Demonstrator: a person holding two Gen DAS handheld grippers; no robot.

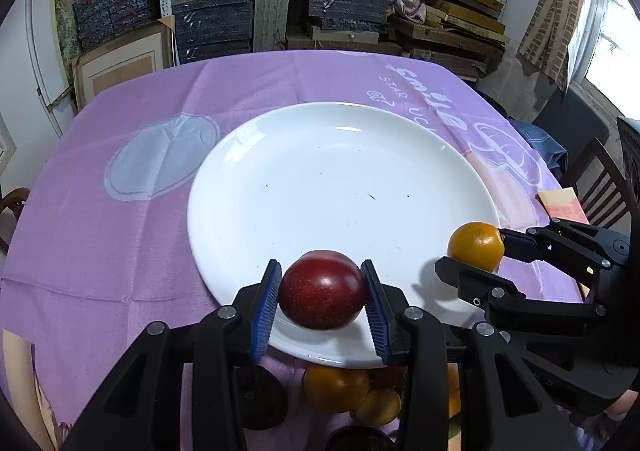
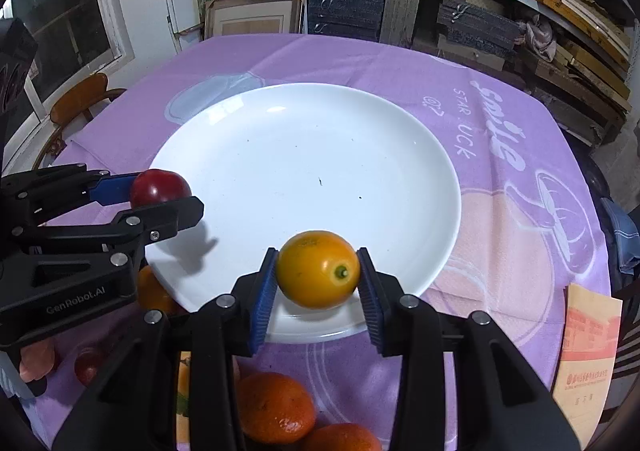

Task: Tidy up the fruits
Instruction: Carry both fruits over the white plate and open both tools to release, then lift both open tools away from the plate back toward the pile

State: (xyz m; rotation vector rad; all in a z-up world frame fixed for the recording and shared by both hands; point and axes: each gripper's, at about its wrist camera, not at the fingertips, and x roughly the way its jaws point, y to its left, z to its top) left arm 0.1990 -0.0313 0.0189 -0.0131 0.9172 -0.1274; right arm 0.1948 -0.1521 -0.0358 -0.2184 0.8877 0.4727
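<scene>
while both fruits hang over the near rim of the white plate (image 1: 280, 155), the left tongs (image 1: 322, 293) pinch a dark red plum (image 1: 322, 295) between their blue pads, and the right tongs (image 2: 318, 271) pinch a yellow-orange citrus fruit (image 2: 318, 269) the same way. the plate sits on the worktop's purple cloth (image 1: 100, 251). more oranges (image 2: 276, 407) lie on the cloth nearer than the plate. a booklet (image 2: 588, 351) lies at the right edge.

Red plum (image 1: 322, 291) & orange kumquat (image 2: 318, 270) held above white plate (image 2: 280, 139) near rim.
</scene>
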